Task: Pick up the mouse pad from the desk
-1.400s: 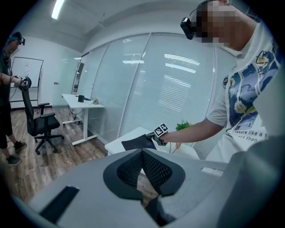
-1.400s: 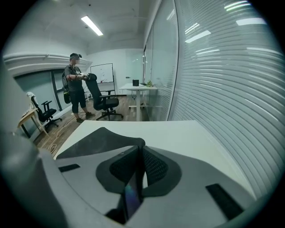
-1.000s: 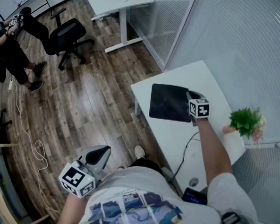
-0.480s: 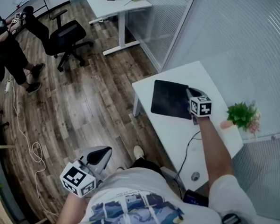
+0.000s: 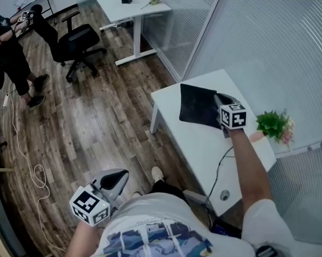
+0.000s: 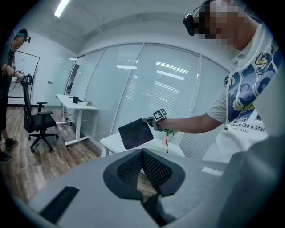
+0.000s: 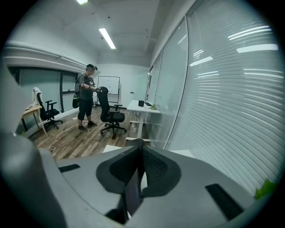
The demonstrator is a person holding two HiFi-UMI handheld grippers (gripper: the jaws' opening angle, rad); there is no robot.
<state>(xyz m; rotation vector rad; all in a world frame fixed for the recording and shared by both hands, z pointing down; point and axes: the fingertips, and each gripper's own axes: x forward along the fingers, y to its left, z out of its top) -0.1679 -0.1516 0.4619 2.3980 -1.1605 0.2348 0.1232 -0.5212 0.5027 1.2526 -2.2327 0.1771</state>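
Note:
The black mouse pad (image 5: 198, 106) hangs in the air above the white desk (image 5: 203, 149), held flat by its right edge. My right gripper (image 5: 218, 98) is shut on that edge. In the right gripper view the pad (image 7: 132, 191) shows edge-on as a thin dark sheet pinched between the jaws. The left gripper view shows the same pad (image 6: 136, 132) lifted clear of the desk (image 6: 116, 143). My left gripper (image 5: 119, 177) is low at the left, over the wooden floor, with its jaws together and nothing in them.
A small potted plant (image 5: 274, 125) stands at the desk's right edge beside a glass wall. A cable (image 5: 217, 175) runs down the desk. A second white desk (image 5: 130, 1) and an office chair (image 5: 76, 41) stand farther off, with a person (image 5: 8, 50) at the left.
The right gripper has risen with the mouse pad, which has come up off the desk. The left gripper stays low at the left with its jaws together.

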